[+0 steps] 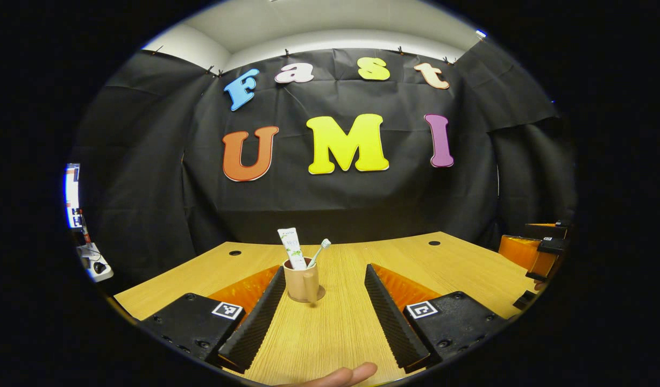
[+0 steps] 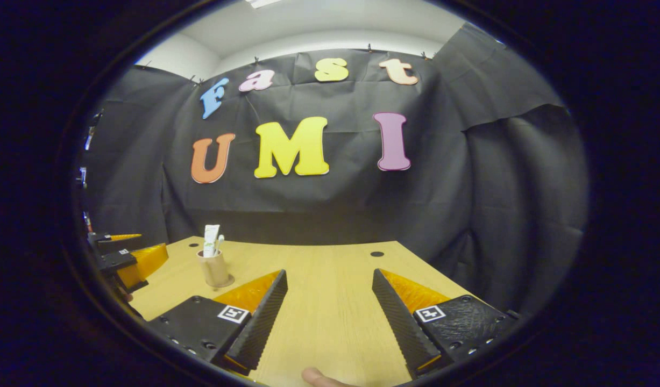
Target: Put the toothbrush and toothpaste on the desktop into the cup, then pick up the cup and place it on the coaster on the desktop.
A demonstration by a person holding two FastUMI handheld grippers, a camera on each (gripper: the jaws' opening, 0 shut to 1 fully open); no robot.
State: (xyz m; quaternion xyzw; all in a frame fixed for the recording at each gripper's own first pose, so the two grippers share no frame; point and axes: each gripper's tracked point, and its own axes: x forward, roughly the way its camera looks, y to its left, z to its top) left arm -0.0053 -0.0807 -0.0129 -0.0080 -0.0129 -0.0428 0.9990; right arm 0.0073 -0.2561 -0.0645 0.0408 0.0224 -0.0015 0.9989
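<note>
A tan cup (image 1: 303, 282) with a handle stands upright on a round coaster (image 1: 320, 294) on the wooden desktop (image 1: 340, 322). A white toothpaste tube (image 1: 291, 247) and a toothbrush (image 1: 320, 251) stick up out of it. My left gripper (image 1: 324, 312) is open, just behind the cup and clear of it; the cup stands a little ahead, close to the left finger's tip. In the right gripper view the cup (image 2: 215, 269) with the toothpaste tube (image 2: 211, 239) stands far to the left. My right gripper (image 2: 330, 317) is open over bare desktop, holding nothing.
The desktop (image 2: 319, 279) has small round cable holes (image 1: 235, 252) near its back edge. The other gripper (image 1: 539, 252) shows at the right rim of the left gripper view, and at the left rim (image 2: 122, 258) of the right gripper view. A fingertip (image 1: 346, 374) shows at the bottom.
</note>
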